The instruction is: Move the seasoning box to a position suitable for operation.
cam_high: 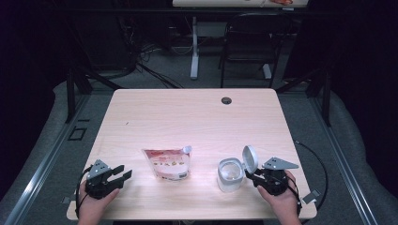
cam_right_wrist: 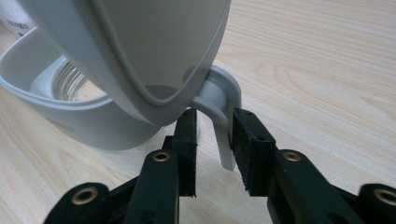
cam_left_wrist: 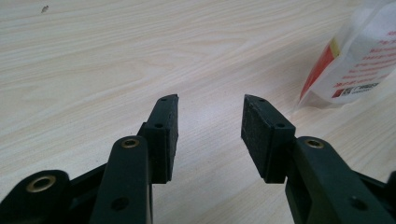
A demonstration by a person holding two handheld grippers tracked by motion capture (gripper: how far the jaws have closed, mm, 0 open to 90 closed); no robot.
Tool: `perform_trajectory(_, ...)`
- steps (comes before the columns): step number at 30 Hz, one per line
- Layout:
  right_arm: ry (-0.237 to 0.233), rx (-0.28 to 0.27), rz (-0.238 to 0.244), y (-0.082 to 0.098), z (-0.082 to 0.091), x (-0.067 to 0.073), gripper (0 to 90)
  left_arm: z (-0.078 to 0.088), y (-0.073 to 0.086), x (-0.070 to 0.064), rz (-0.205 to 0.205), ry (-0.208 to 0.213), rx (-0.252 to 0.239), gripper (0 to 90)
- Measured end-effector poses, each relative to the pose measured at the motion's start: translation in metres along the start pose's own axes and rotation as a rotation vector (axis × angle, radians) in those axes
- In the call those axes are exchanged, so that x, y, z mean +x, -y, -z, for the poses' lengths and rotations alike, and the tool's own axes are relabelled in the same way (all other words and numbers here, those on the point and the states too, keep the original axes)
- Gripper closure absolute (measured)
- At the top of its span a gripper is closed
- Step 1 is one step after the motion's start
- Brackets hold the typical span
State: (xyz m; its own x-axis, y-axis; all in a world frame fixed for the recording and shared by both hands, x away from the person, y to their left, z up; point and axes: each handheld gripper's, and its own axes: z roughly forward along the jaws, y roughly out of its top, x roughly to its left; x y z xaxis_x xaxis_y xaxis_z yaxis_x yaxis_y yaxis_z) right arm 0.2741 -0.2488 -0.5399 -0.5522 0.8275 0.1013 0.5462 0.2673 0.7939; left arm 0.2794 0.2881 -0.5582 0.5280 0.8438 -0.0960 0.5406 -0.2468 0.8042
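Container (cam_high: 230, 174): near right on table (cam_high: 197, 117), upright, lid (cam_high: 249, 158) raised, handle (cam_right_wrist: 223, 122) toward right claw (cam_right_wrist: 214, 122).
Right claw: around handle, one pad touching, grip unclear.
Left claw (cam_left_wrist: 210, 105): open, empty.
Right gripper view: glass ribs inside container.
Pouch (cam_high: 168, 164): flat, middle, spout (cam_high: 187, 150) far right.

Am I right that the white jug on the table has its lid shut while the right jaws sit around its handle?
Not quite: the jug's lid stands flipped open, as the high view shows. The rest holds: the right gripper's jaws sit around the handle.
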Motion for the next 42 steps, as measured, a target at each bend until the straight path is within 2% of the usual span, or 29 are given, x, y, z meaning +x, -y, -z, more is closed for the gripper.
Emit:
perform_trajectory(5,-0.008,-0.001,-0.009,0.001,-0.002,-0.002,74.8,0.0,0.0,0.0,-0.001,0.0,0.001,56.5)
perform_trajectory(11,0.003,-0.007,-0.022,0.001,-0.002,-0.003,79.0,-0.001,0.0,0.0,-0.001,0.001,0.002,56.5)
perform_trajectory(18,0.037,-0.006,0.012,-0.002,-0.006,0.001,80.3,-0.001,0.0,-0.001,-0.002,0.001,0.001,56.6)
perform_trajectory(21,0.038,-0.015,0.007,-0.003,-0.008,0.001,80.1,-0.001,0.0,-0.001,-0.003,0.001,0.002,56.6)
perform_trajectory(24,0.023,-0.016,0.012,-0.004,-0.01,0.0,79.8,-0.001,0.0,-0.001,-0.003,0.0,0.002,56.6)
perform_trajectory(30,-0.012,-0.034,-0.026,-0.004,-0.014,-0.005,77.6,-0.002,0.0,-0.001,-0.004,0.001,0.004,56.5)
perform_trajectory(42,-0.006,-0.046,-0.039,-0.008,-0.021,-0.009,77.3,-0.002,0.0,-0.001,-0.005,0.003,0.006,56.4)
